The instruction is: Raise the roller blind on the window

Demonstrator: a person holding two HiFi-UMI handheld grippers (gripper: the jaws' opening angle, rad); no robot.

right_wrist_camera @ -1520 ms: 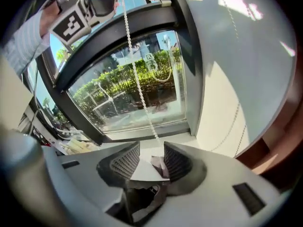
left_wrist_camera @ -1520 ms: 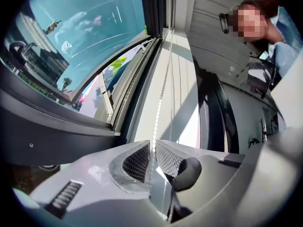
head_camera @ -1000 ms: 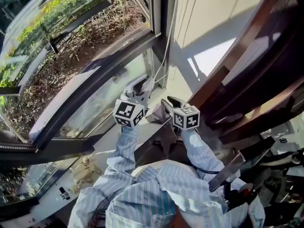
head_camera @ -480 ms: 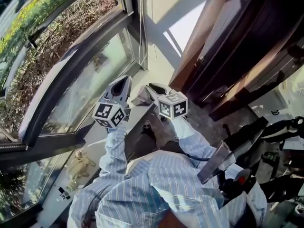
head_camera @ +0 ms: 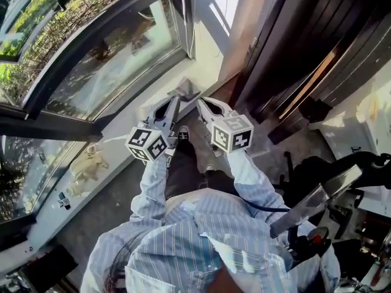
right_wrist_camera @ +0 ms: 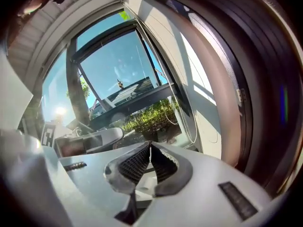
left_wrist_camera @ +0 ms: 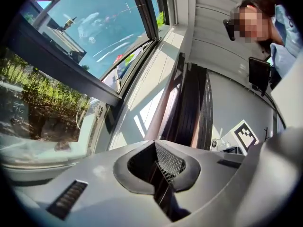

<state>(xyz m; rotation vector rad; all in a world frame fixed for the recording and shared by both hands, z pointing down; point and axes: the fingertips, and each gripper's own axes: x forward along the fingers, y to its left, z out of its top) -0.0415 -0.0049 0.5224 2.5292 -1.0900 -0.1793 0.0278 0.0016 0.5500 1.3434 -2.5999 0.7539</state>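
Note:
The window (head_camera: 110, 47) fills the head view's upper left, and its thin pull cord (head_camera: 193, 23) hangs by the frame's right edge. No blind shows over the glass. My left gripper (head_camera: 176, 97) and right gripper (head_camera: 201, 102) are held side by side in front of me, over the floor and short of the cord. Both have just been closing. In the left gripper view the left gripper (left_wrist_camera: 156, 144) is shut with nothing between its pads. In the right gripper view the right gripper (right_wrist_camera: 150, 146) is shut and empty, and the cord (right_wrist_camera: 185, 111) hangs well beyond it.
Dark wooden panelling (head_camera: 317, 47) rises on the right. A pale cloth heap (head_camera: 85, 163) lies on the low sill (head_camera: 122, 130). My shoes (head_camera: 182, 133) stand just under the grippers. Black gear (head_camera: 317, 200) crowds the lower right. A person in a light blue shirt (left_wrist_camera: 284, 46) shows in the left gripper view.
Both grippers have come away from the window corner and the cord, drawn back over the floor. Their jaws have closed. The head view has swung off the window towards the floor.

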